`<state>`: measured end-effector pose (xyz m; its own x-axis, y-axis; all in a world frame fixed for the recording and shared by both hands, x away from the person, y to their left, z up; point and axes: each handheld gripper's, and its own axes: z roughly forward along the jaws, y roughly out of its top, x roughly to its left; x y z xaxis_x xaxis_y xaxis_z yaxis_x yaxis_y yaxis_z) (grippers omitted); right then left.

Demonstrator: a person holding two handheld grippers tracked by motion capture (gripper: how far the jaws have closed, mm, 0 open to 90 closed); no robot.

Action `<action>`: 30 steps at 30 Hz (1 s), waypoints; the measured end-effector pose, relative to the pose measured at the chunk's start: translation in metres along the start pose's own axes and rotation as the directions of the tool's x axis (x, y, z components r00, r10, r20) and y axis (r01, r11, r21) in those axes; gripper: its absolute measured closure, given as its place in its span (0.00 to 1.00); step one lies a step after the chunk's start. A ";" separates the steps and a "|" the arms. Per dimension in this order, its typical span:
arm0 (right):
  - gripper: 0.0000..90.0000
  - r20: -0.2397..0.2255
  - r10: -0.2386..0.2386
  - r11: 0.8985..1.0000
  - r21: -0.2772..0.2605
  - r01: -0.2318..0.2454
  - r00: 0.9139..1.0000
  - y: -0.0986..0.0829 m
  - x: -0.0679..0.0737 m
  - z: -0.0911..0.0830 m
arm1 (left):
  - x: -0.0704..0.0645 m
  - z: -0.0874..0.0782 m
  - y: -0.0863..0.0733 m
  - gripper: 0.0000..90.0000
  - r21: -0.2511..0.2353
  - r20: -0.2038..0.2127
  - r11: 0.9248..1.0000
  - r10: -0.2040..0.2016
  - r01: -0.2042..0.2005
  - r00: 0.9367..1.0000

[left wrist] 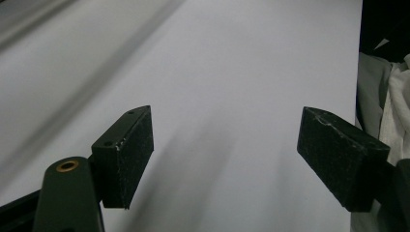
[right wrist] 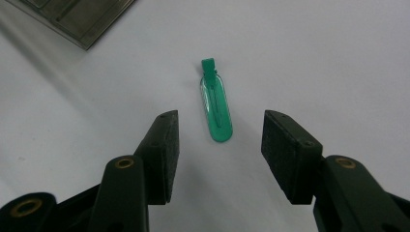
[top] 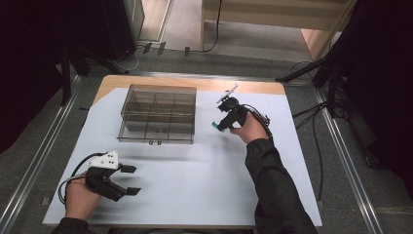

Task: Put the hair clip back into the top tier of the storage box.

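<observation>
A small green hair clip (right wrist: pixel 216 107) lies flat on the white sheet, just ahead of my right gripper (right wrist: pixel 220 140), whose jaws stand open on either side of its near end without touching it. From above, the clip (top: pixel 214 126) shows as a green speck at the tip of that right gripper (top: pixel 220 126), right of a clear compartment box (top: pixel 158 113). My left gripper (top: pixel 130 179) rests near the table's front left corner, open, with nothing between its fingers (left wrist: pixel 126 154).
The clear plastic box has several empty-looking compartments and sits at the back middle of the sheet; its corner (right wrist: pixel 82 21) shows in the right gripper view. The white sheet (top: pixel 195 180) covers most of the wooden table. Cables and stands surround the table.
</observation>
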<state>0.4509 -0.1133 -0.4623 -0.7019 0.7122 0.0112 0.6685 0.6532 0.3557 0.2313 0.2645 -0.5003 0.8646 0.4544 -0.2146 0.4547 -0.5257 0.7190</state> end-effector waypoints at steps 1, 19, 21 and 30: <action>0.56 0.000 0.000 1.000 0.000 0.000 1.000 0.000 0.000 0.000 | 0.000 0.000 0.000 0.24 0.000 0.000 1.000 0.000 0.000 1.000; 0.61 0.015 -0.031 0.998 0.048 0.030 0.999 0.008 0.003 0.014 | -0.001 -0.002 -0.003 0.24 0.002 -0.016 1.000 -0.005 0.005 1.000; 0.61 0.013 -0.029 0.998 0.052 0.028 1.000 0.008 0.004 0.015 | 0.000 -0.002 -0.003 0.24 0.002 -0.015 1.000 -0.004 0.004 1.000; 0.67 0.027 -0.059 0.994 0.089 0.056 0.998 0.013 0.008 0.025 | -0.001 -0.005 -0.006 0.24 -0.004 -0.023 1.000 -0.015 0.015 1.000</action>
<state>0.4600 -0.0929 -0.4805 -0.7331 0.6793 -0.0344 0.6474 0.7124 0.2708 0.2266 0.2701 -0.5009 0.8527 0.4783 -0.2101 0.4665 -0.5161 0.7183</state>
